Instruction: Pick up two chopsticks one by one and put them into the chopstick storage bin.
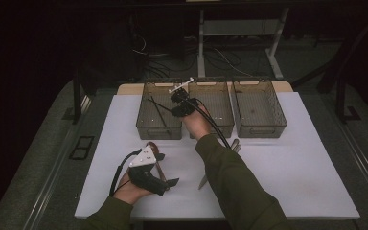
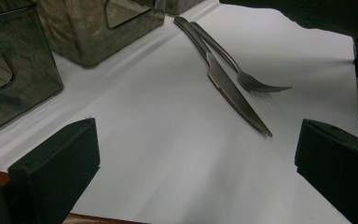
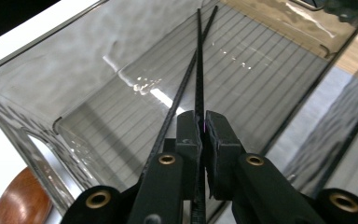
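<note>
1. My right gripper (image 3: 204, 128) has its jaws nearly closed, pinching one black chopstick (image 3: 199, 60) whose far end reaches down into the left bin (image 3: 74, 79).
2. A second chopstick (image 3: 175, 109) already lies in that bin, crossing close beside the one I hold; in the high view the pair (image 1: 159, 112) rests slanted on the bin floor.
3. My left gripper (image 1: 160, 179) sits near the front edge of the white table (image 1: 292, 163), jaws wide apart and holding nothing.
4. Risk, as I judge it: the grip is a thin pinch on a slick rod, so any tilt could let it pivot or slide out. Letting go too high could bounce it off the other stick or the wall.
5. The middle bin (image 1: 218, 103) and right bin (image 1: 258, 108) look empty, though the arm hides part of the middle one.
6. A knife (image 2: 233, 91) and fork (image 2: 242, 77) lie touching on the table, near the bins; a brown wooden piece (image 3: 21, 200) lies by the left bin.
</note>
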`<state>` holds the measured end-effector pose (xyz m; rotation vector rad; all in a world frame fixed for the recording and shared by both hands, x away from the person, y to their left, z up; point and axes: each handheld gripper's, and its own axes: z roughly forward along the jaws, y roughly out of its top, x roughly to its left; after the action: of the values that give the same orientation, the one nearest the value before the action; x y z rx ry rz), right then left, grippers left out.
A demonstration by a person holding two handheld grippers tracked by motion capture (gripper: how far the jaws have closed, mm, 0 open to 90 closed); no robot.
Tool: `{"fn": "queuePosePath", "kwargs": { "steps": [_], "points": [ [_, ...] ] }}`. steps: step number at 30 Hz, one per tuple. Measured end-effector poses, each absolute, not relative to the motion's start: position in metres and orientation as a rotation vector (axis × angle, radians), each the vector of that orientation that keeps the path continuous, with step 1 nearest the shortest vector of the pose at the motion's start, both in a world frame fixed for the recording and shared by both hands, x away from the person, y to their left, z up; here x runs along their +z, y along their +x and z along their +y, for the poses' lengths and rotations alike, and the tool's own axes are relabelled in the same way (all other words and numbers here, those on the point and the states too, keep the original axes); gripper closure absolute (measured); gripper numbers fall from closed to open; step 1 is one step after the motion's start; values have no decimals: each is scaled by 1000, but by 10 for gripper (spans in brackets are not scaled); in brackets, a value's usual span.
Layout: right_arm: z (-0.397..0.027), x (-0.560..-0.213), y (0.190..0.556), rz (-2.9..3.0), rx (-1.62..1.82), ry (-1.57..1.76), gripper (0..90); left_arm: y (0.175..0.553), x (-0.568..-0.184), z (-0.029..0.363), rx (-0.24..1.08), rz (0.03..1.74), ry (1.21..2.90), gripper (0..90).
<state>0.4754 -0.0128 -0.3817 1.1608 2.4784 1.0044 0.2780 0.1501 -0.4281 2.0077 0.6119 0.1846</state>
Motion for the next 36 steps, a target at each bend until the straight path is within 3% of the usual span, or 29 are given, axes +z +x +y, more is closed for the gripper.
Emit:
{"fn": "queuePosePath", "kwargs": {
  "steps": [4,18,27,36],
  "points": [
    [-11,-384,475,2489,1018,1153,819,278,-428,150,185,612,2007,0],
    [-24,-366,466,2542,1181,1114,495,279,-427,153,192,609,2015,0],
    [-55,-348,441,2560,1284,981,399,279,-428,152,185,618,2003,0],
    [-94,-342,417,2559,1359,919,365,281,-429,153,178,636,2013,0]
  ]
}}
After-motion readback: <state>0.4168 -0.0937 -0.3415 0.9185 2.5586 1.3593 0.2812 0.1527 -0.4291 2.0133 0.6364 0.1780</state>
